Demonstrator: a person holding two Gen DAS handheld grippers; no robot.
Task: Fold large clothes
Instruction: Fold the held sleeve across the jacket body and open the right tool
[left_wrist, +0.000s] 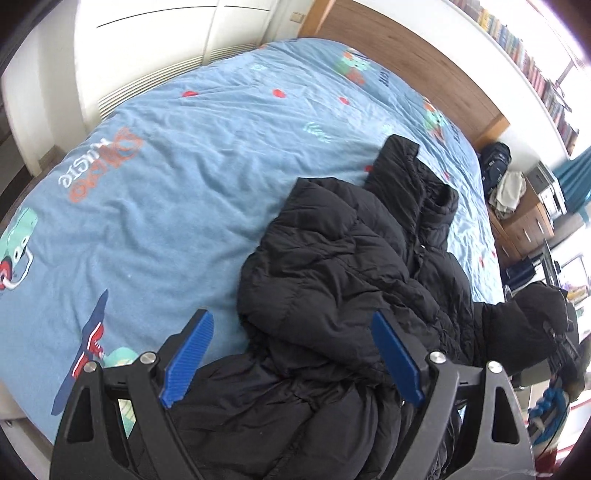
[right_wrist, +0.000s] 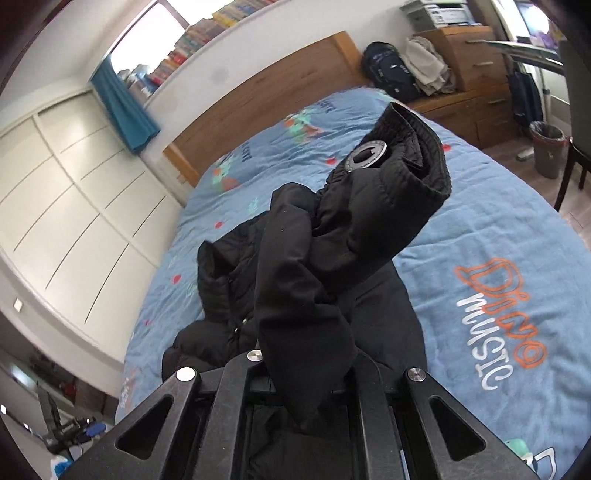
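Observation:
A black puffer jacket (left_wrist: 343, 266) lies crumpled on a bed with a blue printed cover (left_wrist: 166, 177). My left gripper (left_wrist: 291, 354) is open, its blue pads (left_wrist: 190, 354) held apart just above the jacket's near part, holding nothing. My right gripper (right_wrist: 306, 373) is shut on a fold of the jacket (right_wrist: 303, 295) and lifts it, so the sleeve cuff with a round metal eyelet (right_wrist: 365, 157) stands up above the bed cover (right_wrist: 480, 221). The right fingertips are hidden by the fabric.
A wooden headboard (left_wrist: 399, 62) runs along the far side, under a shelf of books (left_wrist: 524, 62). White wardrobe doors (right_wrist: 62, 206) stand to one side. A wooden dresser (right_wrist: 469, 74) with a backpack (right_wrist: 388, 70) and a bin (right_wrist: 548, 147) stands by the bed.

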